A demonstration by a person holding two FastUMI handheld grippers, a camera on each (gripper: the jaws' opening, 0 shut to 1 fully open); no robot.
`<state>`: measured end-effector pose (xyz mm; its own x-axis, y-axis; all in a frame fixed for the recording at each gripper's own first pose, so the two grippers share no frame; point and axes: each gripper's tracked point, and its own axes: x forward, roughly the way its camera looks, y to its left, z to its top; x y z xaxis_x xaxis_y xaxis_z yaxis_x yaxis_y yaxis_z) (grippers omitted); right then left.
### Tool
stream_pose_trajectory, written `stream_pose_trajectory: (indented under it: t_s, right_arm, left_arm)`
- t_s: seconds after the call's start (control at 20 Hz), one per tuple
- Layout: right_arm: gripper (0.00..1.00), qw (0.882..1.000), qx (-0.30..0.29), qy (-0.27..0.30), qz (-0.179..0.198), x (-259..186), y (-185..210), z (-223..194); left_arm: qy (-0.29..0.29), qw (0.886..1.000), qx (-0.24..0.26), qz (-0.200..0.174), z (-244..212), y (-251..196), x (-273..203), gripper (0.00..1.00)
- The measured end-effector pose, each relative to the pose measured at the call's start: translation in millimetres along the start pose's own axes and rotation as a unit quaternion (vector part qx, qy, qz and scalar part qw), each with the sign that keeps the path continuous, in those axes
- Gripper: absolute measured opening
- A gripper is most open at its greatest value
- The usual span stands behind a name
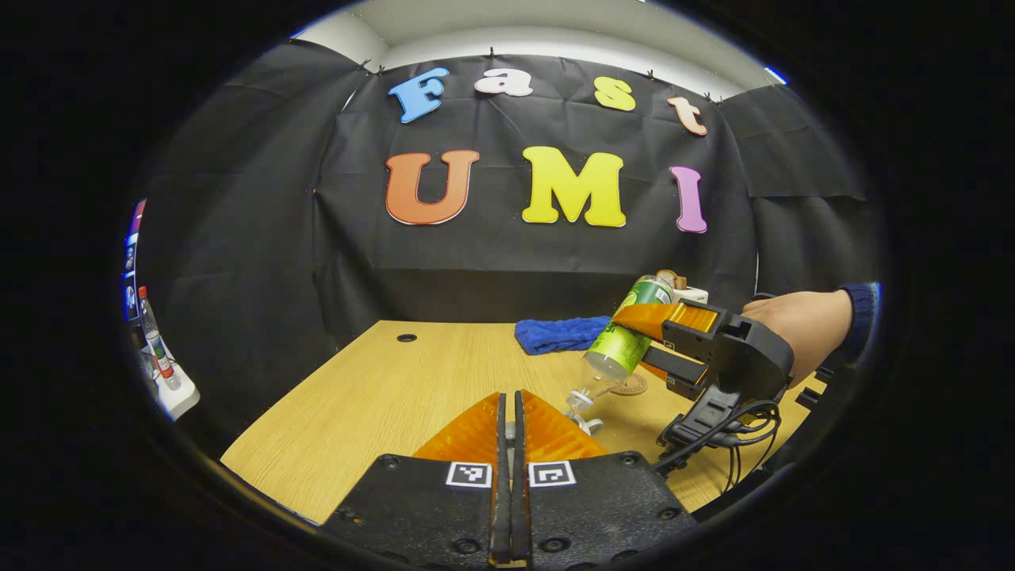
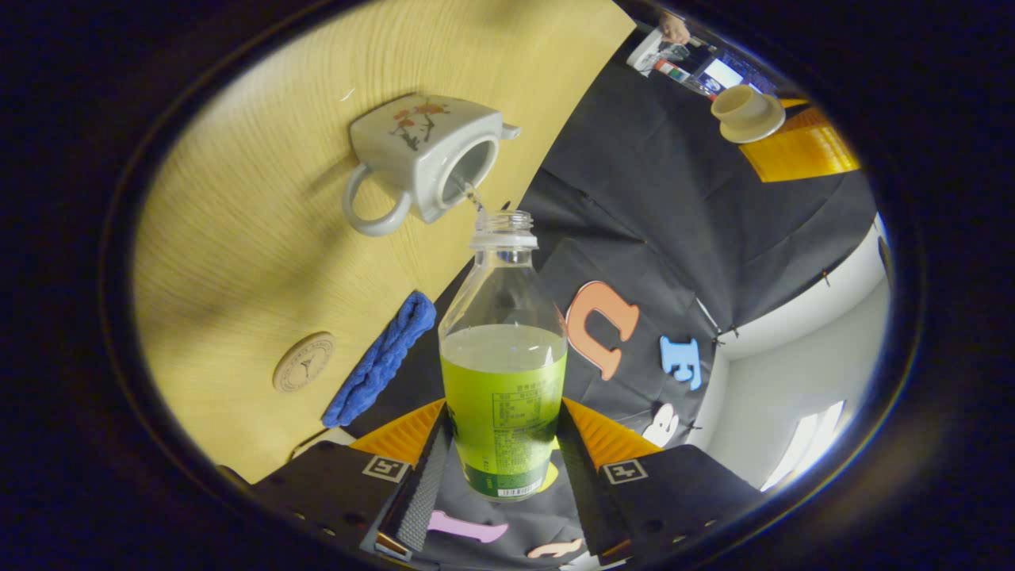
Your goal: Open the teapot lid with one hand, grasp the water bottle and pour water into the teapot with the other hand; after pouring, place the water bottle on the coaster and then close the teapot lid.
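Right claw [image 2: 503, 456] clamping tilted water bottle [image 2: 503, 373] over open teapot [image 2: 420, 155], left claw [image 1: 511, 424] closed, lid hidden

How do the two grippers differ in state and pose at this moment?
The right gripper is shut on the water bottle, while the left gripper has its jaws closed together, with what looks like the teapot lid at their tips in the right gripper view. The right gripper tilts the bottle's neck toward the teapot; the left gripper points level across the table. Both are hand-held.
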<state>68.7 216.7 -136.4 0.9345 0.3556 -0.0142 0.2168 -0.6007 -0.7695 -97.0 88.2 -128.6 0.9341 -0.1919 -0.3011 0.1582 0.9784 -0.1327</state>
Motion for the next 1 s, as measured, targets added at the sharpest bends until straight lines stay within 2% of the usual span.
stream_pose_trajectory:
  t_s: [0.35,0.6,0.75,0.85,0.95,1.0]
  right_arm:
    - [0.75,0.999,-0.031,-0.012,-0.032,-1,-15,7]
    - [0.73,0.998,-0.05,-0.014,-0.041,0,-19,12]
    - [0.76,0.998,-0.053,-0.011,-0.044,-1,-20,11]
    - [0.73,0.998,-0.038,-0.01,-0.045,-1,-19,9]
    - [0.7,0.999,0.001,-0.004,-0.037,-1,-12,4]
    - [0.76,0.999,0.029,-0.001,-0.029,0,-6,1]
  left_arm:
    - [0.0,1.0,0.004,-0.002,-1,-1,-1,0.03]
    - [0.009,1.0,-0.003,0.009,-4,7,0,0.03]
    - [0.01,1.0,-0.003,0.008,-4,7,-1,0.03]
    - [0.008,1.0,0.0,0.008,-4,6,-2,0.01]
    - [0.006,1.0,0.0,0.007,-2,6,-1,0.03]
    - [0.005,1.0,0.0,0.009,-2,7,-1,0.03]
